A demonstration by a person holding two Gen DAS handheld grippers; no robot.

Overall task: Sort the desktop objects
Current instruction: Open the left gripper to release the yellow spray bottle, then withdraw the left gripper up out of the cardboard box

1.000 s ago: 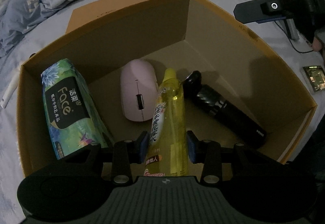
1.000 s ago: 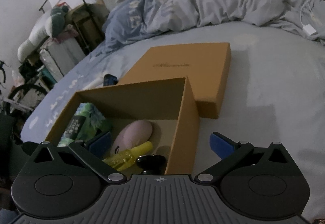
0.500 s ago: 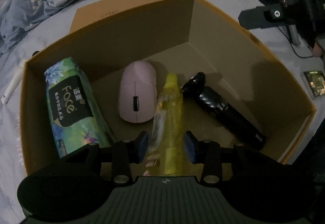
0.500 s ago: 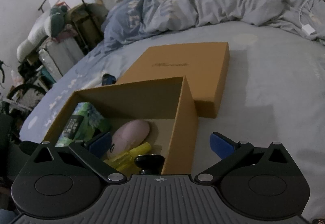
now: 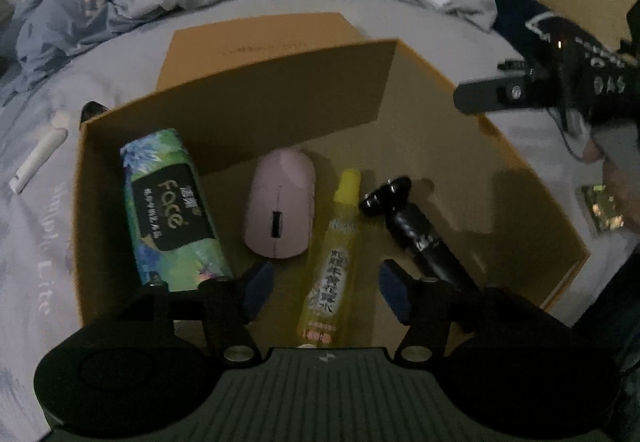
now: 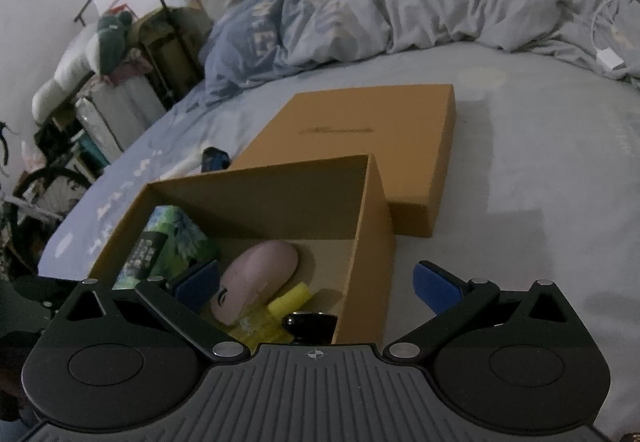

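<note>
Left tongs (image 5: 326, 284) spread wide over the open cardboard box (image 5: 440, 81), gripping nothing, yellow bottle (image 5: 334, 262) lying flat on the box floor between the blue pads. Beside it in the box: pink mouse (image 5: 280, 209), green tissue pack (image 5: 172, 209), black shaver (image 5: 416, 226). Right tongs (image 6: 316, 282) also apart, empty, straddling the box's right wall, lid (image 6: 360, 145) on the bed (image 6: 540, 169) just behind.

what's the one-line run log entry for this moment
left tongs: open over yellow bottle | bottle: lying in box | right tongs: open, holding nothing
</note>
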